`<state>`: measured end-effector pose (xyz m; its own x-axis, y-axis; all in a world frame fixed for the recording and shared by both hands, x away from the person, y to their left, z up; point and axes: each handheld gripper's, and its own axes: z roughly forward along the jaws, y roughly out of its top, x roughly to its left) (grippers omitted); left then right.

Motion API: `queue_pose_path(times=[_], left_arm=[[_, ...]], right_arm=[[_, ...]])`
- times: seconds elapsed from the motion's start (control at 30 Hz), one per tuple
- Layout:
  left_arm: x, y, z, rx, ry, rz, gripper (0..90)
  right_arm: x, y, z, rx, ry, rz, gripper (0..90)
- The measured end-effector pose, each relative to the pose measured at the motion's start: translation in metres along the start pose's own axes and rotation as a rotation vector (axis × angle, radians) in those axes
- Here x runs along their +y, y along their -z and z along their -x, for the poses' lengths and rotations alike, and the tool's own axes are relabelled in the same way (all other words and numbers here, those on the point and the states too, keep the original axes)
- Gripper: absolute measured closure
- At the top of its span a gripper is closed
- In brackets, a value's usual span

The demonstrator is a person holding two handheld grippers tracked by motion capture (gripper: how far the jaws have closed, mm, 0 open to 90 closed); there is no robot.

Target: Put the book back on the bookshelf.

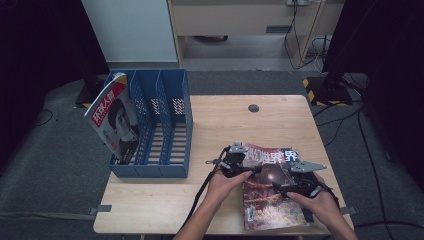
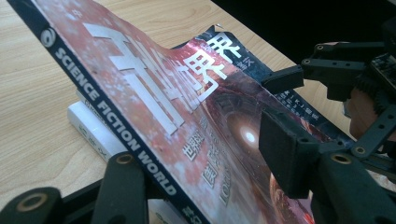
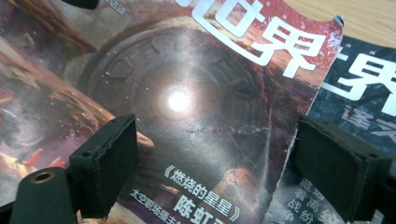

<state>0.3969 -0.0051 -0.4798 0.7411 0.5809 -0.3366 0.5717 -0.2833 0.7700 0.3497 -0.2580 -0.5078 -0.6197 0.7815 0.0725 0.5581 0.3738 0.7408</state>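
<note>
From above, the red magazine (image 1: 270,192) lies near-right on the worktop (image 1: 220,125), both hands on it. The left gripper (image 2: 205,177) view shows its fingers clamped on the lifted spine. The right gripper (image 3: 233,163) view shows fingers apart across the cover, one at its torn edge.

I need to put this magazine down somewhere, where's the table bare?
Bare wood lies between the blue file rack and the magazine stack, along the far edge around the round cable hole, and in front of the rack. The right front corner is crowded.
</note>
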Motion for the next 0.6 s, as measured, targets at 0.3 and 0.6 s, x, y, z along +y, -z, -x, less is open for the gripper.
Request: queue_pose_path(times=[0.3,0.6], left_arm=[[0.0059,-0.001,0.0031,0.002,0.012,0.01,57.4],[0.0087,0.0019,0.0039,0.008,0.026,0.007,66.5]], right_arm=[[0.0018,0.0017,-0.0009,0.007,0.004,0.012,14.3],[-0.0002,-0.0027,-0.0012,0.0,-0.011,-0.008,11.2]])
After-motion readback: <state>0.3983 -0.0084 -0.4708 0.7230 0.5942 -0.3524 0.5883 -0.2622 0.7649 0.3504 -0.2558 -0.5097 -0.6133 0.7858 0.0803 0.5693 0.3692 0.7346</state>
